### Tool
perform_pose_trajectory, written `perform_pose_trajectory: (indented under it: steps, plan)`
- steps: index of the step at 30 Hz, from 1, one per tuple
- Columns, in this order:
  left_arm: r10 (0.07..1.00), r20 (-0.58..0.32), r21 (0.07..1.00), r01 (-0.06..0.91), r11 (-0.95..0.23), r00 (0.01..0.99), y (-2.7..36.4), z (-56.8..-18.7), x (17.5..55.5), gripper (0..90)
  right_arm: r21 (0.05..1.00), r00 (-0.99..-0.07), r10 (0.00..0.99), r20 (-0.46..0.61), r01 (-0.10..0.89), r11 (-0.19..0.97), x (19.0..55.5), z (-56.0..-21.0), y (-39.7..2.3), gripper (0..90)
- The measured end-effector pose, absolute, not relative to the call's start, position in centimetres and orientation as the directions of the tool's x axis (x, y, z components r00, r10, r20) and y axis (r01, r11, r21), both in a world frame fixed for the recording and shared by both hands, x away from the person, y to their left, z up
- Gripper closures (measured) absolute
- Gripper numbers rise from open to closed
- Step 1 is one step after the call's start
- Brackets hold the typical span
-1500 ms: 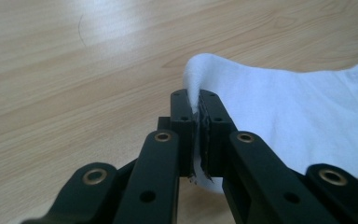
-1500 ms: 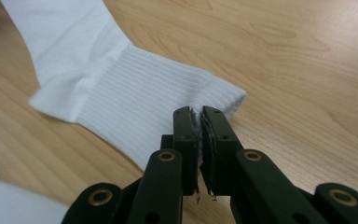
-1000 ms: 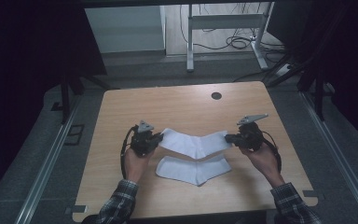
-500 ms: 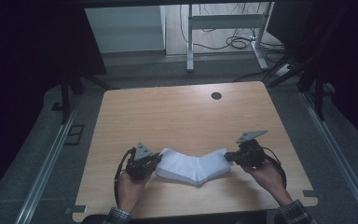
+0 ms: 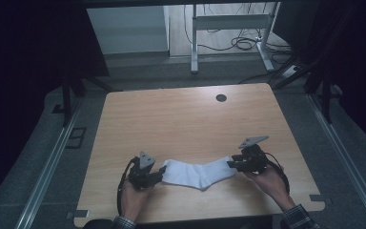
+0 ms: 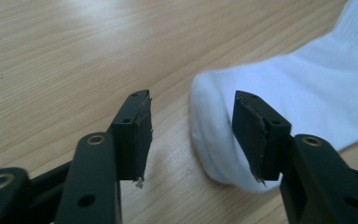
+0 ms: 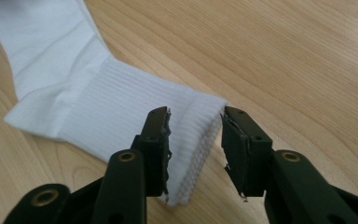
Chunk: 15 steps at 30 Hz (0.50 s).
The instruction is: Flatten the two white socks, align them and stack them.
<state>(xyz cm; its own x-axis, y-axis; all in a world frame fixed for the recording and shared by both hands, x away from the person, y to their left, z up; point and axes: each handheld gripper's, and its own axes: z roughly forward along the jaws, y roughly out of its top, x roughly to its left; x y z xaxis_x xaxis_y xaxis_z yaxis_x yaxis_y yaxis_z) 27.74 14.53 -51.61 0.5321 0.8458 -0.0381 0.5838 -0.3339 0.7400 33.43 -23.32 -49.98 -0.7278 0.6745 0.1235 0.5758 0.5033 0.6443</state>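
A white sock (image 5: 198, 172) lies flat near the table's front edge, and a second sock seems to lie under it. My left gripper (image 5: 161, 171) is at its toe end and my right gripper (image 5: 231, 163) at its cuff end. The left gripper (image 6: 192, 100) stands open, with the rounded toe (image 6: 307, 79) resting on the wood against its right jaw. The right gripper (image 7: 196, 114) is open too. The ribbed cuff (image 7: 121, 102), two layers thick at its edge, sits loose between its jaws.
The wooden table (image 5: 181, 119) has a round cable hole (image 5: 221, 98) at the back right. Metal rails run along the floor on both sides. A desk frame (image 5: 228, 28) and cables stand beyond the far edge.
Both grippers carried the sock toward the front edge and laid it over the one lying there. Their jaws now stand open around its ends.
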Motion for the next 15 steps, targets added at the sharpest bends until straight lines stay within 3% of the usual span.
perform_pose_trajectory:
  steps: [5,10,15]
  plan:
    - [0.842,-0.064,0.720,0.609,-0.332,0.535,14.5,-52.7,28.3,45.5,0.623,-0.724,0.682,0.101,0.581,0.524,33.4,-51.1,-22.4,56.4]
    - [0.829,-0.086,0.708,0.619,-0.339,0.552,14.3,-53.3,28.7,53.5,0.601,-0.725,0.684,0.078,0.582,0.548,33.3,-52.0,-22.0,56.3]
    - [0.805,-0.124,0.701,0.625,-0.343,0.580,13.8,-53.9,28.9,68.8,0.596,-0.715,0.684,0.146,0.616,0.516,33.3,-52.2,-22.3,71.3]
